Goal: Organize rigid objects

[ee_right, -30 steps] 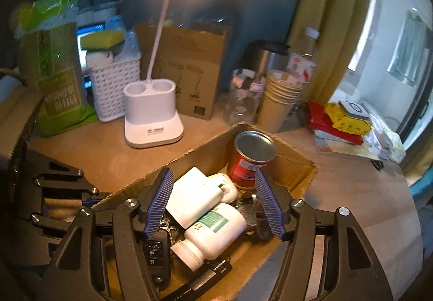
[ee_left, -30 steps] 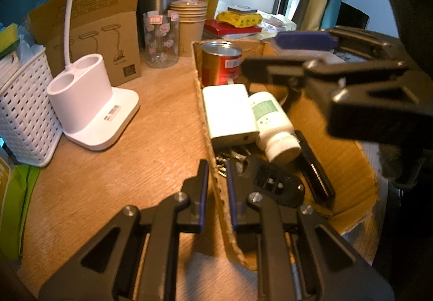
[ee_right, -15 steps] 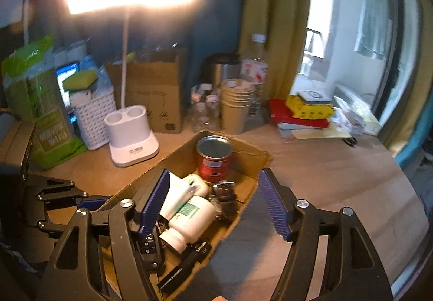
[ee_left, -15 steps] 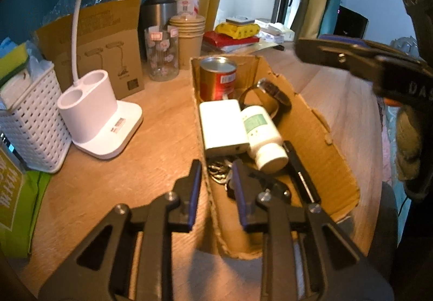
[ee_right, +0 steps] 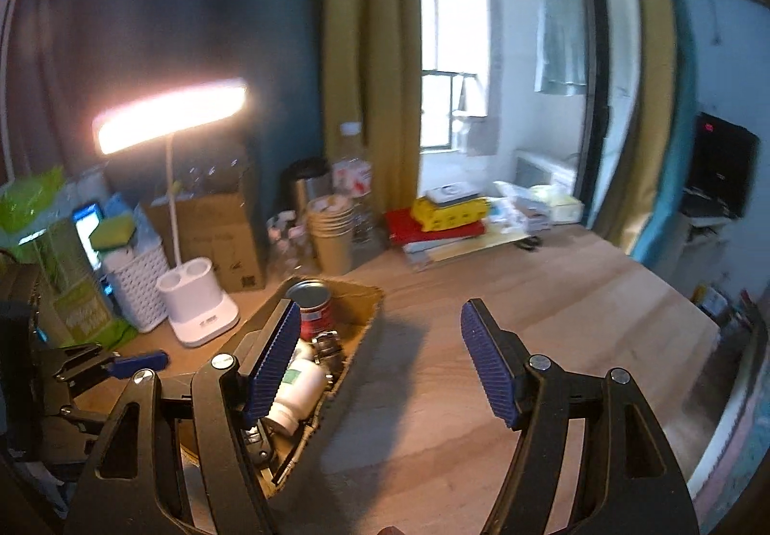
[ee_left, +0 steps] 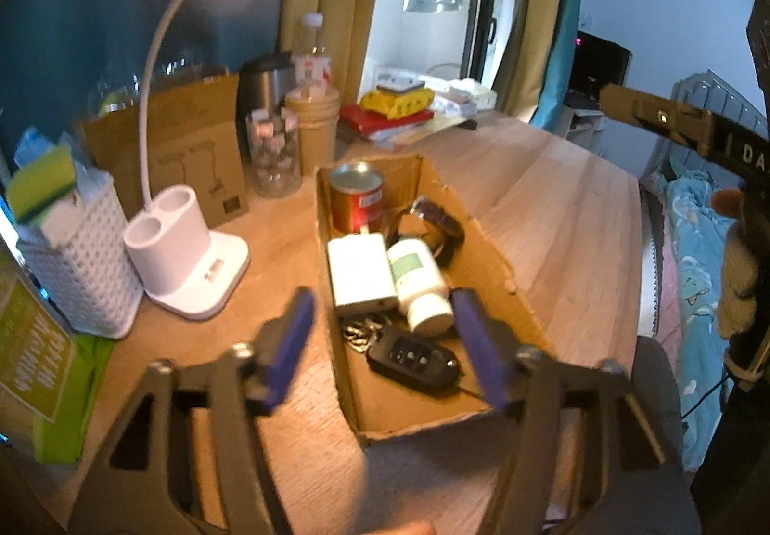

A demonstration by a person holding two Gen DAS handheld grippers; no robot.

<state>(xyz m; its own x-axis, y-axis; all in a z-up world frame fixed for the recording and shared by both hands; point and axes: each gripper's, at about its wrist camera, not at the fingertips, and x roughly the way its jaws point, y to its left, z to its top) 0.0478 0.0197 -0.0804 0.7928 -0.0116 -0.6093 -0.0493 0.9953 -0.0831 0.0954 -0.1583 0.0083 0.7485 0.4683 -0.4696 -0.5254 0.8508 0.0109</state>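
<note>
An open cardboard box (ee_left: 488,246) lies on the wooden table. It holds a red can (ee_left: 358,198), a white power bank (ee_left: 361,277), a white pill bottle (ee_left: 418,282), a watch (ee_left: 435,217), a bunch of keys (ee_left: 358,332) and a black car key fob (ee_left: 414,359). My left gripper (ee_left: 381,301) hovers over the box's near end, its jaws opening. The fob lies below and between them, untouched. My right gripper (ee_right: 379,313) stands open over bare table right of the box (ee_right: 370,301), holding nothing.
A white desk lamp base (ee_left: 185,251), a white basket (ee_left: 82,275), a brown carton (ee_left: 192,154), a glass jar (ee_left: 272,157) and stacked paper cups (ee_left: 313,125) crowd the back left. Red and yellow books (ee_right: 445,217) lie at the back. A bed (ee_left: 693,255) lies past the table's right edge.
My left gripper's jaws have spread wide and it has risen back from the box, the key fob left lying inside. The right gripper has lifted and swung right, off the box.
</note>
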